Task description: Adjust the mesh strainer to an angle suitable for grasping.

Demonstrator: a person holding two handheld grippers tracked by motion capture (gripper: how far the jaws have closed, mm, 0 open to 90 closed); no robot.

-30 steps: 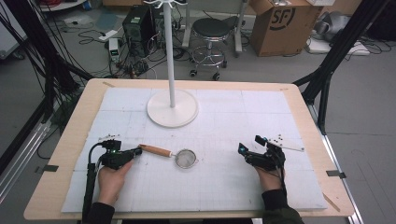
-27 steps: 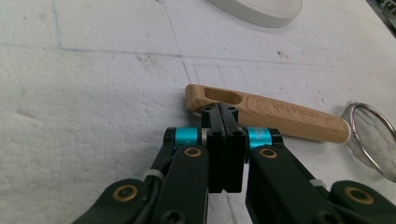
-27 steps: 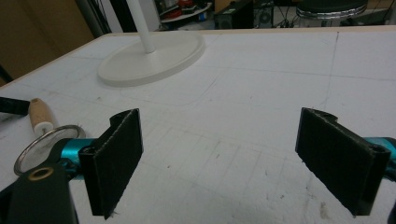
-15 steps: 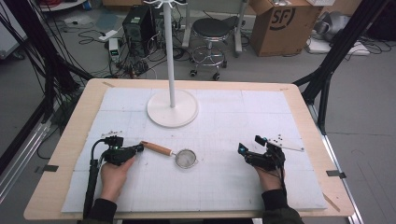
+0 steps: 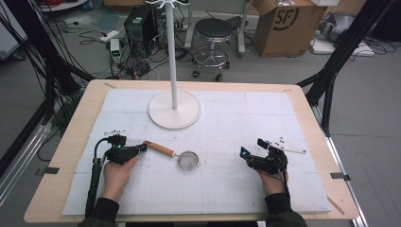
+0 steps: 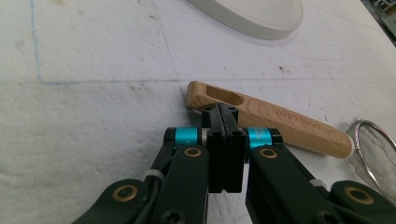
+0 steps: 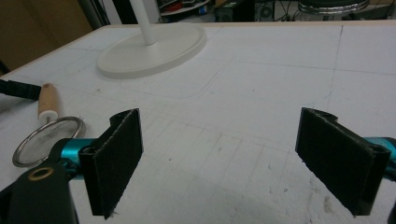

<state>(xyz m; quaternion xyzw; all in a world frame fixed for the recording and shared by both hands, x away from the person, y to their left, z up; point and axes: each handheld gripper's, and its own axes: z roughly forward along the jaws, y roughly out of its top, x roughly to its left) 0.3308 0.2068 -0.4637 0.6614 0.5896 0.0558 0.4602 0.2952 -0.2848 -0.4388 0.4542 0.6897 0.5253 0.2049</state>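
My left gripper point(image 6: 223, 111) has its jaws pressed together with nothing between them, the tips at the near edge of the strainer's wooden handle point(image 6: 271, 122), beside its slotted end, while beyond the handle lies the white stand base point(image 6: 252, 16).

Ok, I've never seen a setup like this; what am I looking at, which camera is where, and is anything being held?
A person sits at a table with a hand-held two-jaw gripper in each hand. One camera looks down from above; one camera rides on each gripper. On the white mat lie a small strainer with a wooden handle and a white stand's round base. The left gripper is shut, its tips at the handle's slotted end, gripping nothing. The right gripper is open and empty.
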